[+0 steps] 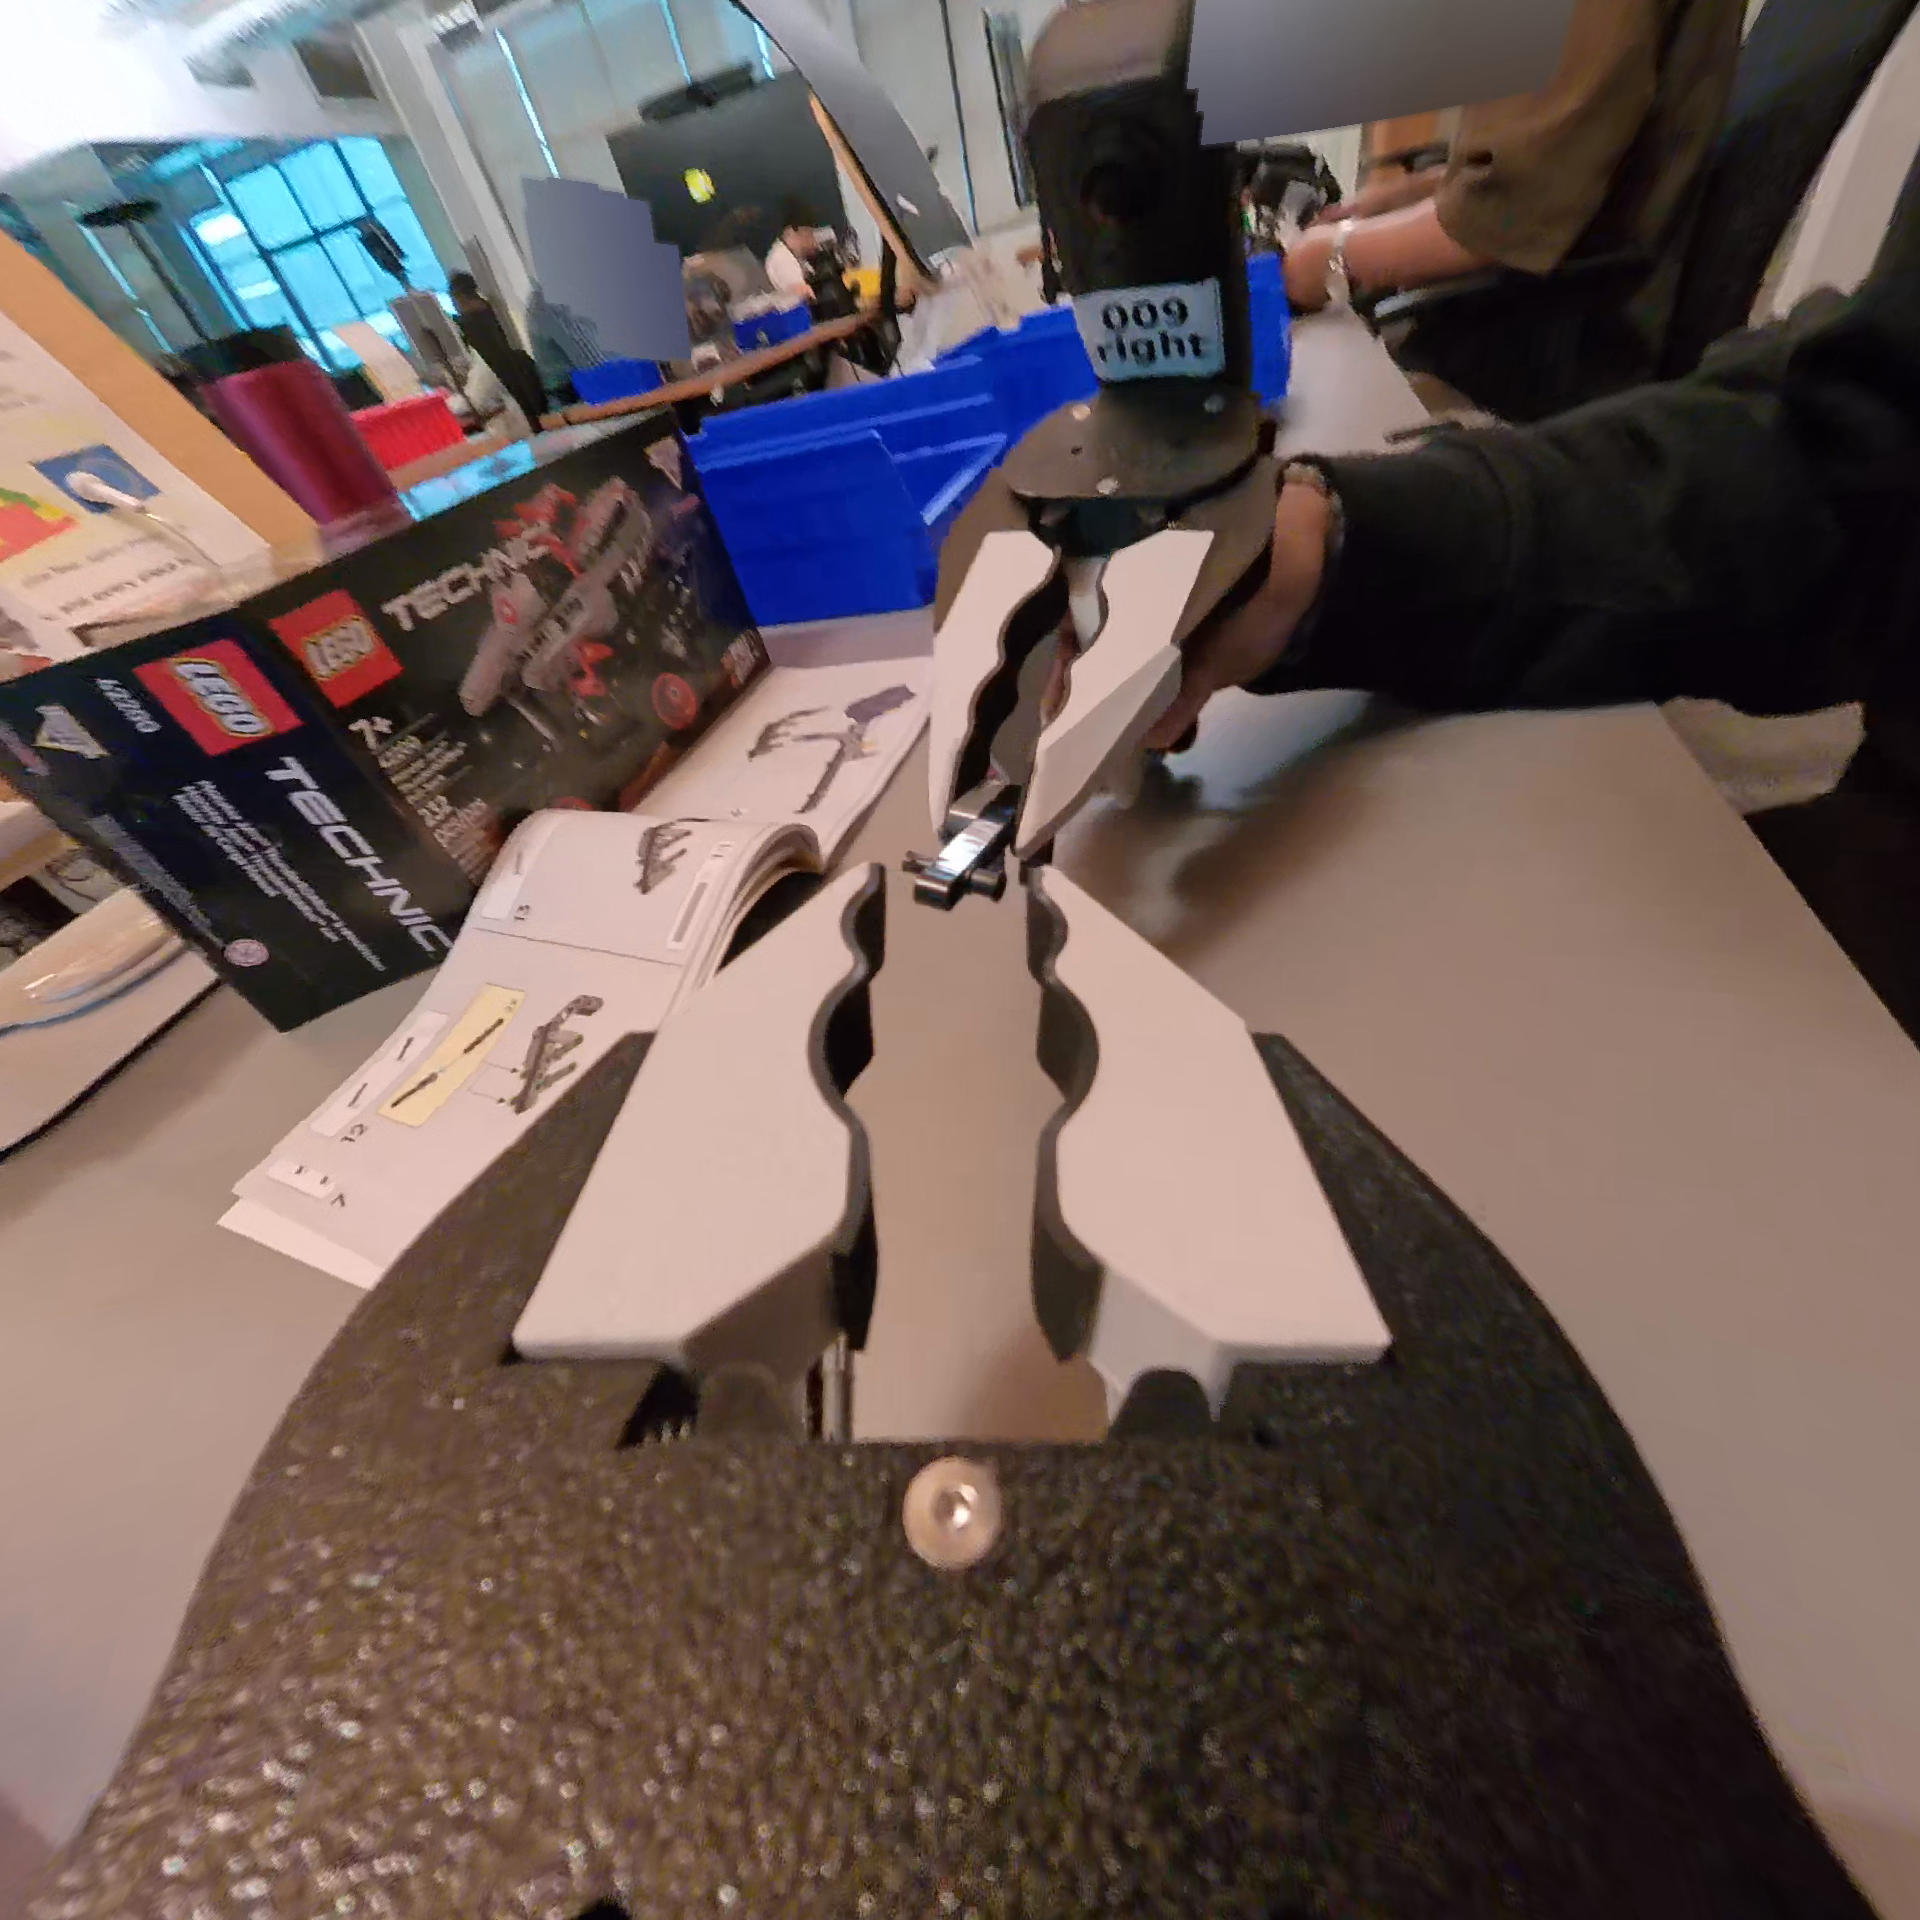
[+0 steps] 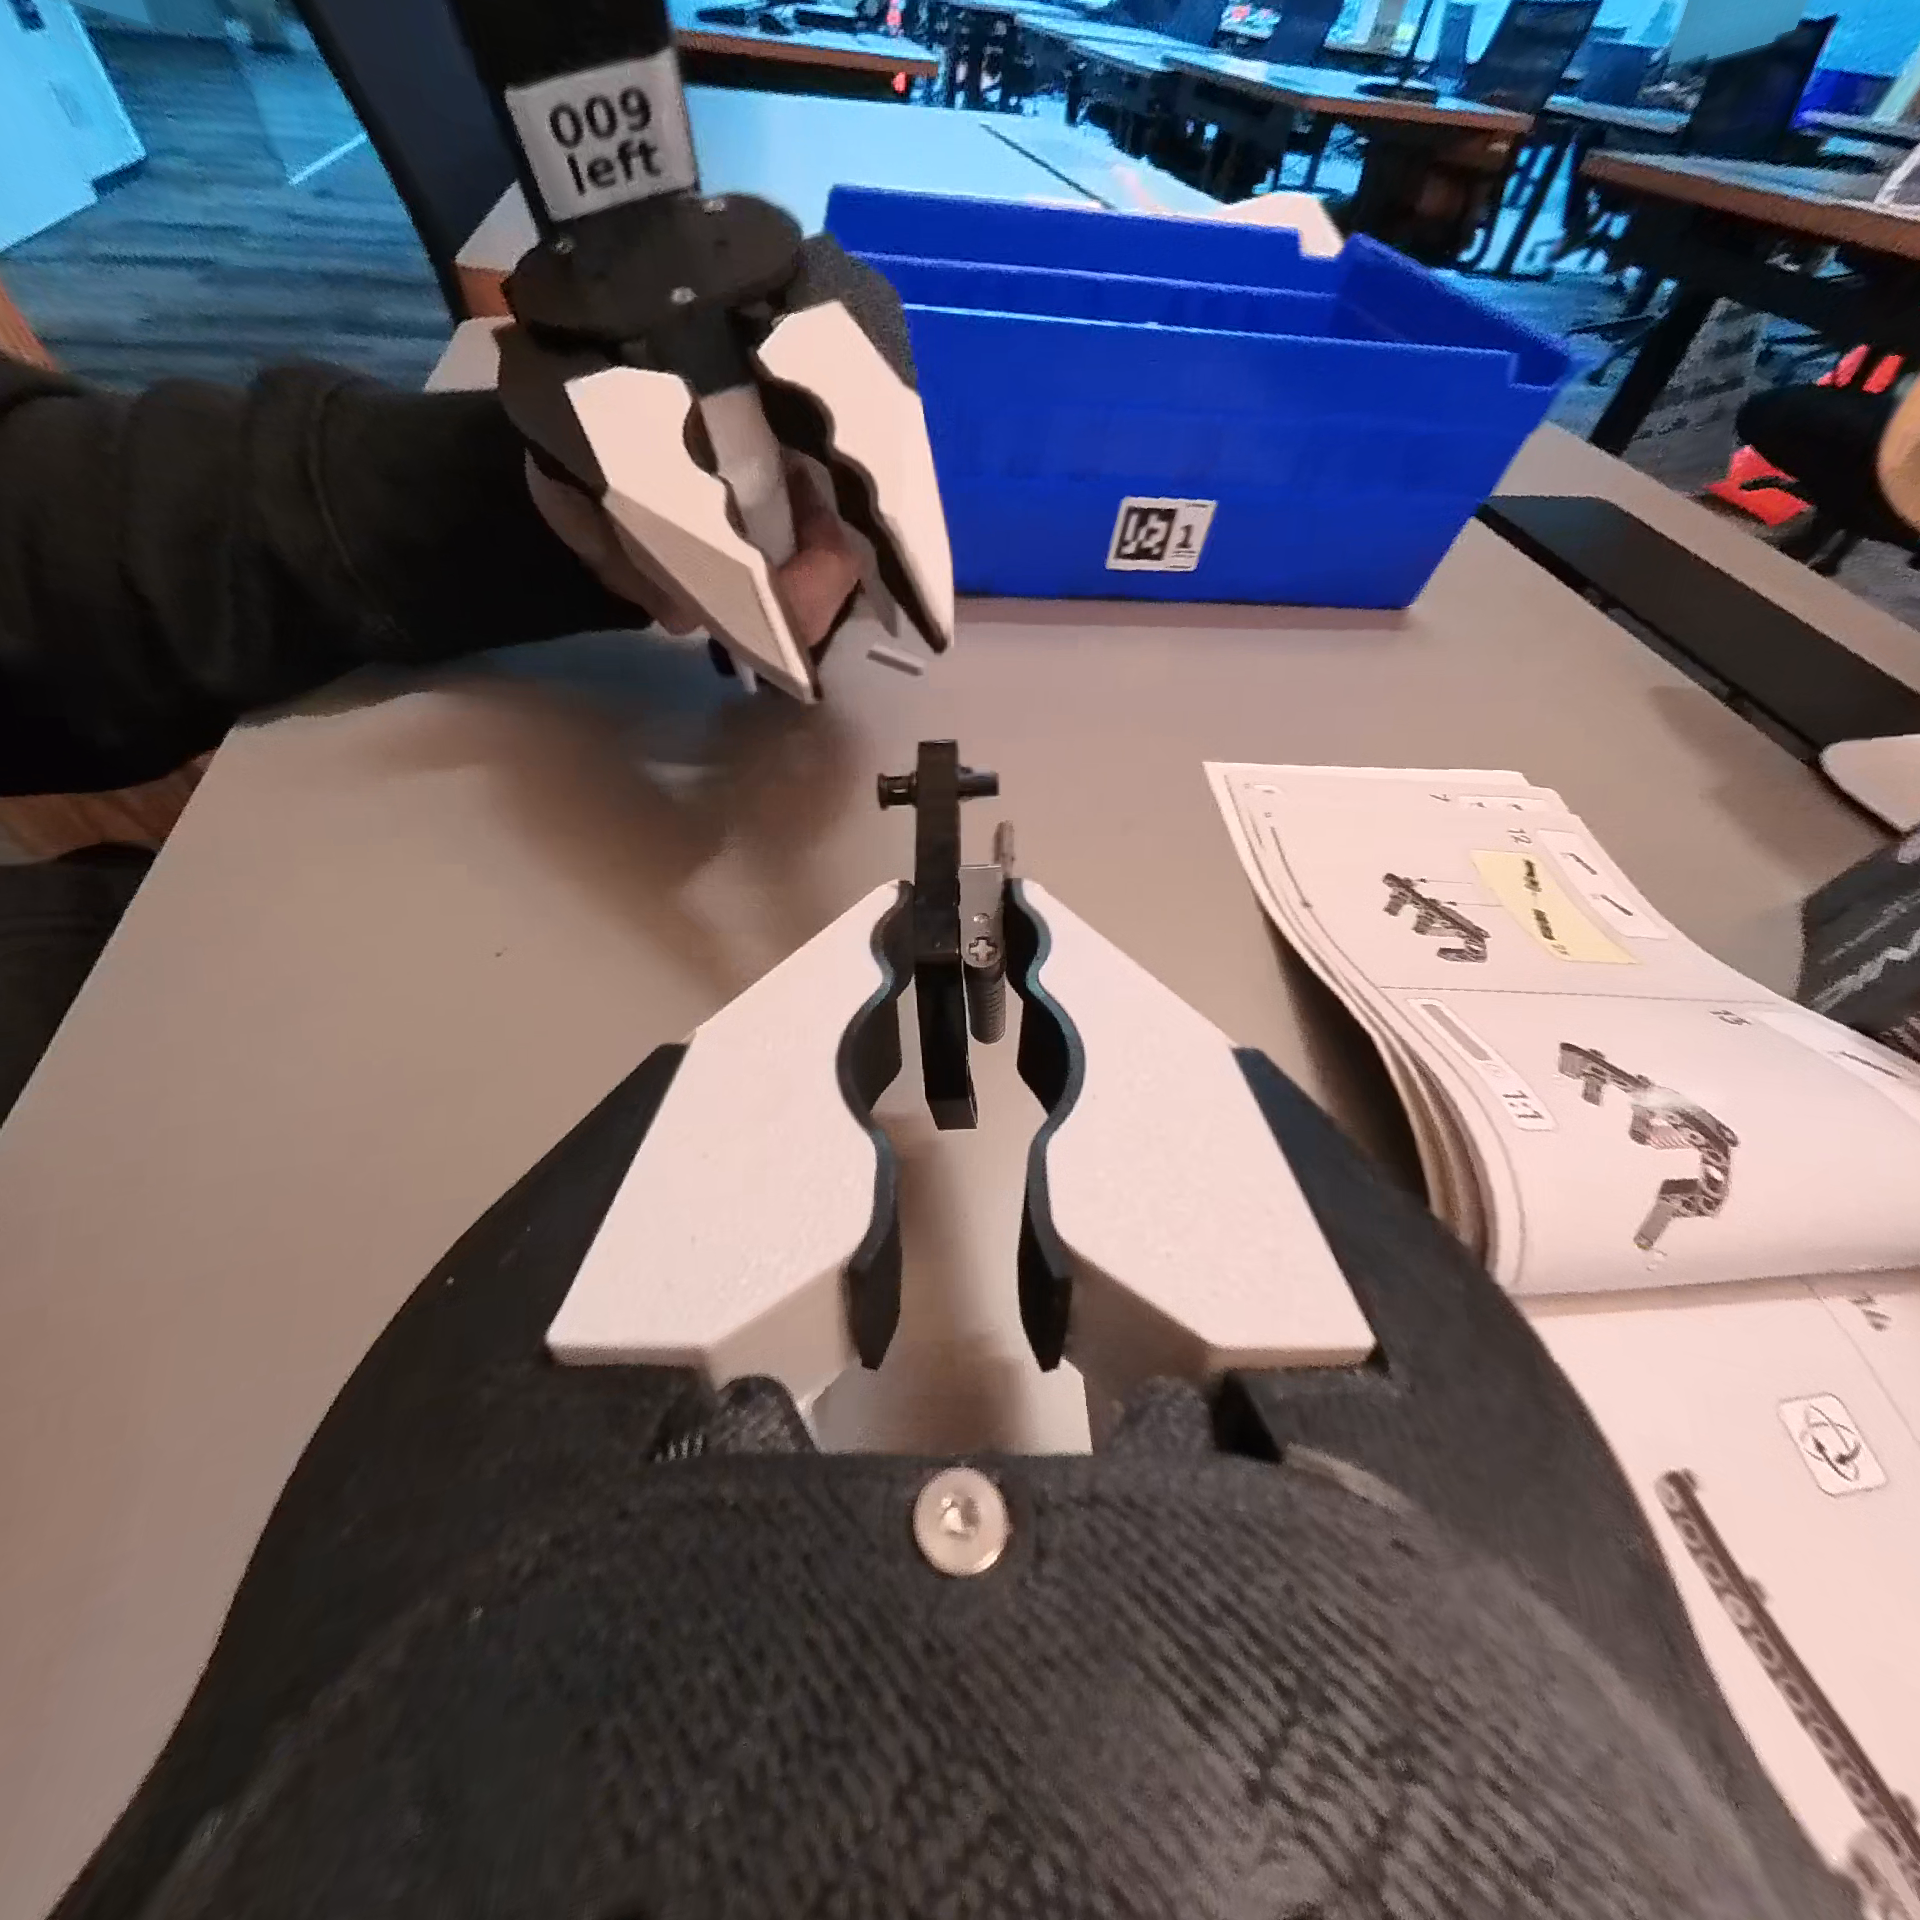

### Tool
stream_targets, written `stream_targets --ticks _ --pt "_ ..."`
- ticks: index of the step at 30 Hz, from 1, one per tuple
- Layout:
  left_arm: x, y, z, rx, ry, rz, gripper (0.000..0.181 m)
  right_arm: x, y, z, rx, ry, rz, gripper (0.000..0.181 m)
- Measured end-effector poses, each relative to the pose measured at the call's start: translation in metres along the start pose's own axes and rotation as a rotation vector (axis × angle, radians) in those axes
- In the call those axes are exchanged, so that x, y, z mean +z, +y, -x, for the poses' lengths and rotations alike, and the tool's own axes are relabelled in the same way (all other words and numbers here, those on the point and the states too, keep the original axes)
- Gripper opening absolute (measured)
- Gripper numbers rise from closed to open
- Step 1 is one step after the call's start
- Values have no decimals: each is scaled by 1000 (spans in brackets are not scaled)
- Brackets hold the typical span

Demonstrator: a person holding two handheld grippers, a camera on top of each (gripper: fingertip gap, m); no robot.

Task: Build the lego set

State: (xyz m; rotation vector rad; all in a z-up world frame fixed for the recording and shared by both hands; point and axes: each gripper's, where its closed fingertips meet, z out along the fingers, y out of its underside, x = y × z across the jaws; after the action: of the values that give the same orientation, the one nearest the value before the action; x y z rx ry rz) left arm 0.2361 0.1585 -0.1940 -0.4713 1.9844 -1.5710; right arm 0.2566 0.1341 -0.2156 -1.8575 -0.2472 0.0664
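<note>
Black and grey plastic makes up the small lego assembly (image 2: 948, 935), which is pinched between the fingertips of the right gripper (image 2: 956, 904). Its fingers are drawn narrow around the piece: the black beam stands on edge in the gap, its far end jutting out past the tips, its near end hanging back between the wavy inner pads. A grey connector with a ridged dark pin sits pressed against the beam's right face, just inside the right fingertip. A short black pin crosses the beam's far end, sticking out on both sides.

From the left wrist view the same lego assembly (image 1: 961, 847) hangs from the right gripper (image 1: 992, 821) just above the grey table (image 1: 1455, 1039), directly beyond the left gripper (image 1: 956, 883), whose fingers stand parted with nothing between them; the piece lies just past their tips, not touching them.

Counted: two grippers, one assembled piece, one open instruction booklet (image 2: 1558, 1049) on the table to the right of the assembly, one blue bin (image 2: 1195, 416) beyond the assembly in the right wrist view. The left gripper (image 2: 873, 665) in that view hovers near the bin's front, left of the assembly. One lego box (image 1: 343, 748) stands on the table beyond the instruction booklet (image 1: 623, 935), with further blue bins (image 1: 831, 499) behind it.
</note>
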Motion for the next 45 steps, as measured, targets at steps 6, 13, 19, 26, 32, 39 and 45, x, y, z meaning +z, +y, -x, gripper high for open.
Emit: stream_targets --ticks 6,13,19,26,32,39,45 --pt "-5 -1 24 27 -152 0 31 -1 4 -13 44 66 24 14" --pt "-12 39 43 12 -253 329 23 -2 10 -25 93 124 52 14" --pt "-52 76 38 -199 -248 717 23 -3 13 -31 109 157 70 14" --pt "-45 90 30 -328 -278 806 18 -2 14 -31 109 150 82 14" --pt "-33 99 34 -431 -310 744 9 -2 16 -28 117 128 91 14" --pt "-22 98 13 -314 -143 745 4 -3 21 -27 202 103 116 14" --pt "-6 87 -20 -70 65 703 5 -1 24 -25 223 93 137 14"
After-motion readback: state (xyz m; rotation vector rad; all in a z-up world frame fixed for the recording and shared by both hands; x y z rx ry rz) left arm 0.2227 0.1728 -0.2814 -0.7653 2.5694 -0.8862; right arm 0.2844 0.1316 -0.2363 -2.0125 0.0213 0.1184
